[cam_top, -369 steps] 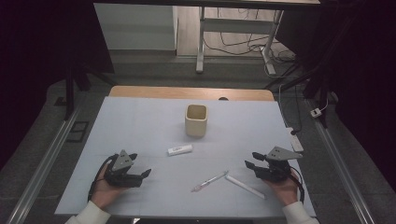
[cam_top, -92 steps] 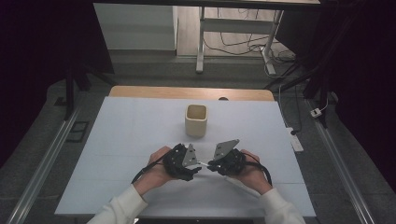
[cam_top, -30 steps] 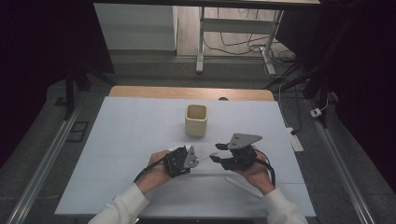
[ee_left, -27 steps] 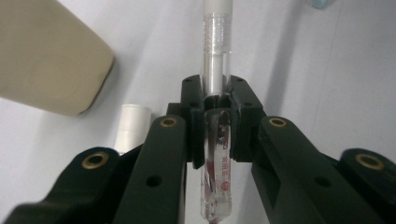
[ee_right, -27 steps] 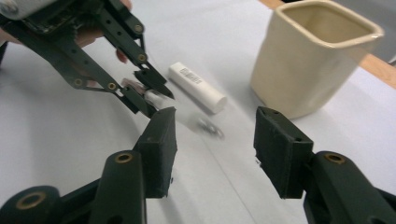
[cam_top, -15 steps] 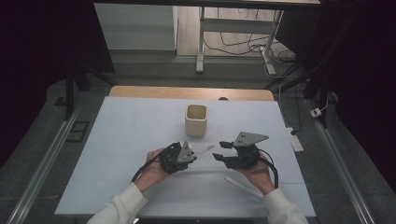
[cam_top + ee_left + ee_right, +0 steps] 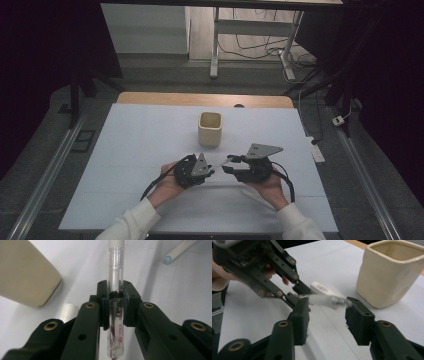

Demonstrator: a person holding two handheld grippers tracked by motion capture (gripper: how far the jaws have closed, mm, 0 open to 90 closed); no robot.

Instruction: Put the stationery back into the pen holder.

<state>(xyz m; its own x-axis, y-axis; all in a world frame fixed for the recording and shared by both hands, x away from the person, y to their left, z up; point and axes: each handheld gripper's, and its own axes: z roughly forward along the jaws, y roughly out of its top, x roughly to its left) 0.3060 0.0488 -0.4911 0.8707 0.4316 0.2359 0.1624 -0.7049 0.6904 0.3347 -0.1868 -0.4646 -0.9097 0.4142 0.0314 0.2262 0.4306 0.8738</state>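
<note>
My left gripper [image 7: 115,293] is shut on a clear pen [image 7: 116,270] with red print on its barrel. In the high view the left gripper [image 7: 210,171] points right and the pen [image 7: 222,161] sticks out toward the right gripper [image 7: 227,167]. The right gripper [image 7: 325,307] is open, and the pen's whitish free end [image 7: 324,300] lies blurred across the gap between its jaws, reaching the right pad. Whether the pads touch it is unclear. A cream square cup [image 7: 210,128] stands just beyond both grippers.
A short white labelled tube [image 7: 322,290] lies on the white table cover [image 7: 125,150] between the grippers and the cup [image 7: 392,272]. A thin white stick [image 7: 254,196] lies near the person's right wrist. The table's wooden far edge [image 7: 165,98] runs behind the cup.
The grippers came in from the table's sides and the left one took up the pen. Over the last second both shifted slightly, the pen still between them.
</note>
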